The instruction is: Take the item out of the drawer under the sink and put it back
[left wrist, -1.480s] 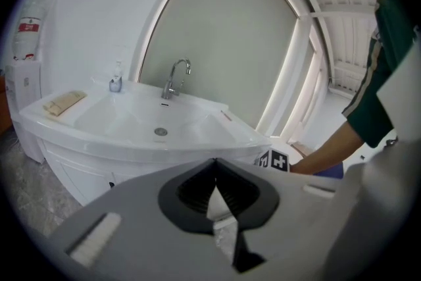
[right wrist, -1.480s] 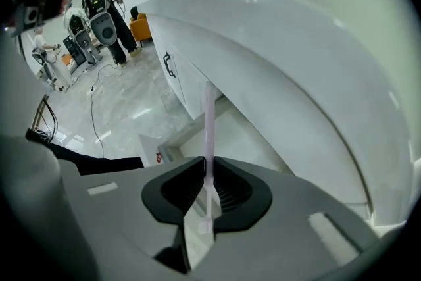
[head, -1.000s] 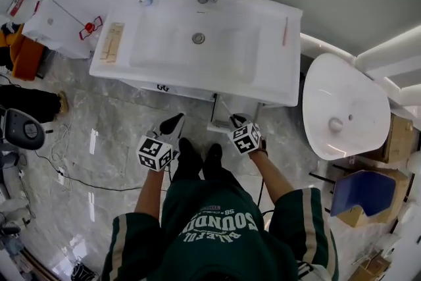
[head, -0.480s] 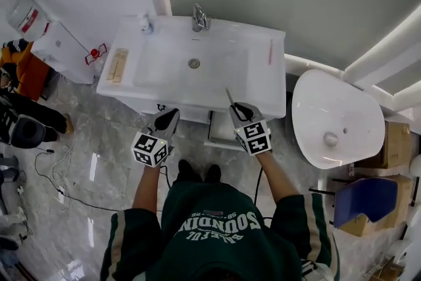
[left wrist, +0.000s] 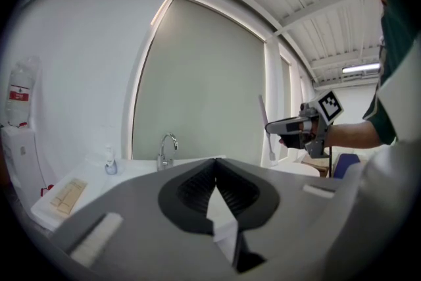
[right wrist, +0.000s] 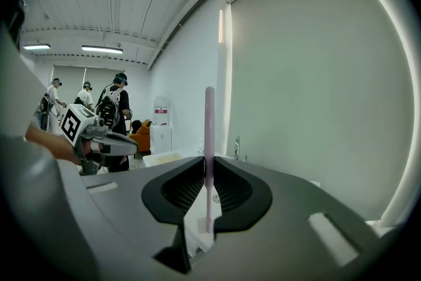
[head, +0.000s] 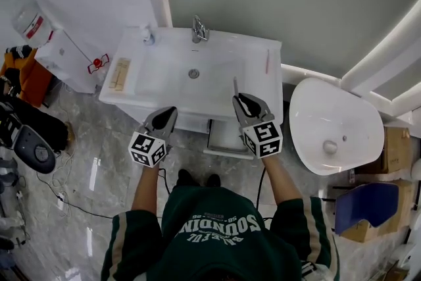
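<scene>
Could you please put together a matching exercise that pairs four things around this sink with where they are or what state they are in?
Things:
1. thin pale pink stick
2. chrome tap
3. flat beige strip
4. white drawer

Places or states:
A. lying on the left ledge of the white sink
B. pulled open below the sink
C. clamped upright in the right gripper
D. standing at the sink's back edge

Pairs: 1-C, 2-D, 3-A, 4-B.
</scene>
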Demonstrator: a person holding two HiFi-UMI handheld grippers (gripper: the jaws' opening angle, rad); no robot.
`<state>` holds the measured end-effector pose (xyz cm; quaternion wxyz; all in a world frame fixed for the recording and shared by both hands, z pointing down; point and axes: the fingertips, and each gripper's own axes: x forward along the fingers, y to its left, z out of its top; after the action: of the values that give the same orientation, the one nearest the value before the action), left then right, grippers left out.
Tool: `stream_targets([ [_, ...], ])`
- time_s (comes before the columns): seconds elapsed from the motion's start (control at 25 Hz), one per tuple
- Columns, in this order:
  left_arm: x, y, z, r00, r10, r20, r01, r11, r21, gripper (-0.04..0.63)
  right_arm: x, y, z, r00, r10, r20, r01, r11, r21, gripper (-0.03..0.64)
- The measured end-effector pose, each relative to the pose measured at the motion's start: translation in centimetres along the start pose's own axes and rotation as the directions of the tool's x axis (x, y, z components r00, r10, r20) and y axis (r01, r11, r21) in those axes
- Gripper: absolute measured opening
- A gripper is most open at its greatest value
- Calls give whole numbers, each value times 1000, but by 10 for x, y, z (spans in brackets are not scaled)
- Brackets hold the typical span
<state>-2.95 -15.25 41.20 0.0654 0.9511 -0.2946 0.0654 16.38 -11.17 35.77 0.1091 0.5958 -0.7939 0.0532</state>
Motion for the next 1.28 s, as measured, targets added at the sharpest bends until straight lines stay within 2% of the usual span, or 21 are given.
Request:
stream_targets([
  [0.84,2,-4,-10,1000,-18,-14,17,1000,-19,51,2,6,-11,1000,20,1,-20,999,43,49],
  [1.08,3,-6,-26,999,-28,-41,26,999,-41,51,3,10,-35,999,23,-45,-20,998,55,49],
  [1.28,5,-11,-49,996,-45,-75,39,997,-73,51,4,17,-70,993,32,-115,-24,997,73,49],
])
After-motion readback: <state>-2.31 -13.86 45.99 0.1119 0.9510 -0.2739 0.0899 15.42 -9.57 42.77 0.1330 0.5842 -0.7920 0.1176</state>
